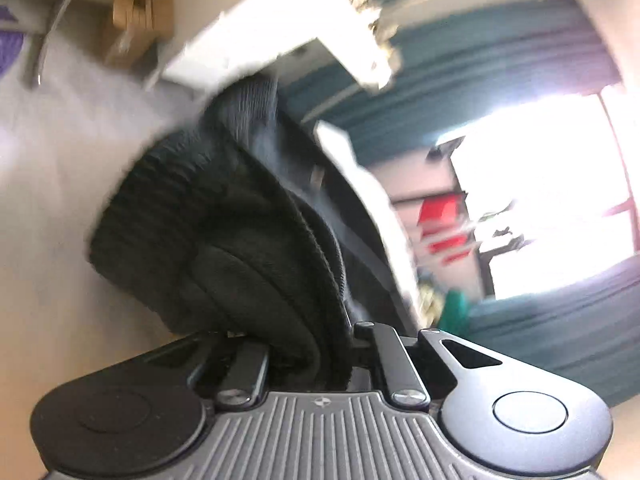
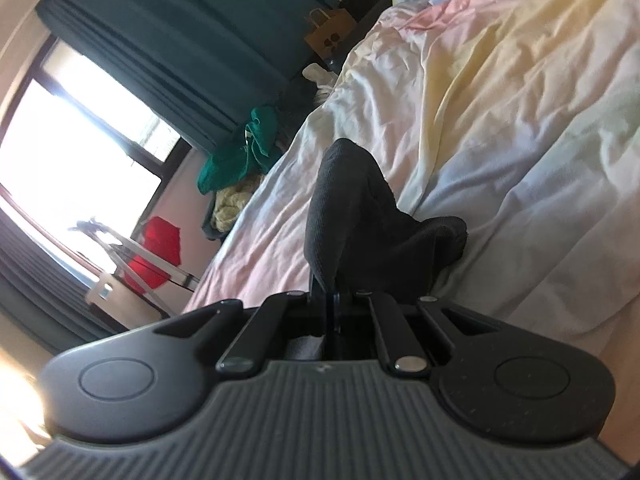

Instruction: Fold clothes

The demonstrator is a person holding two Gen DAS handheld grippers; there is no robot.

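Note:
A black ribbed knit garment (image 1: 224, 216) fills the middle of the blurred left wrist view. It bunches over my left gripper (image 1: 316, 340), whose fingers are hidden under the cloth; the jaws are shut with the fabric running down between them. In the right wrist view the same kind of black garment (image 2: 360, 208) stands up in a peak from my right gripper (image 2: 326, 280). That gripper is shut and pinches a fold of it. The rest of the cloth slumps to the right onto the bed sheet (image 2: 500, 100).
The bed has a rumpled pastel sheet. Left of it are a green cloth (image 2: 240, 152), a pale yellow heap (image 2: 230, 208), a red object (image 2: 160, 248) and a brown paper bag (image 2: 330, 34). Teal curtains (image 2: 180, 40) frame a bright window. A cardboard box (image 1: 136, 20) is at upper left.

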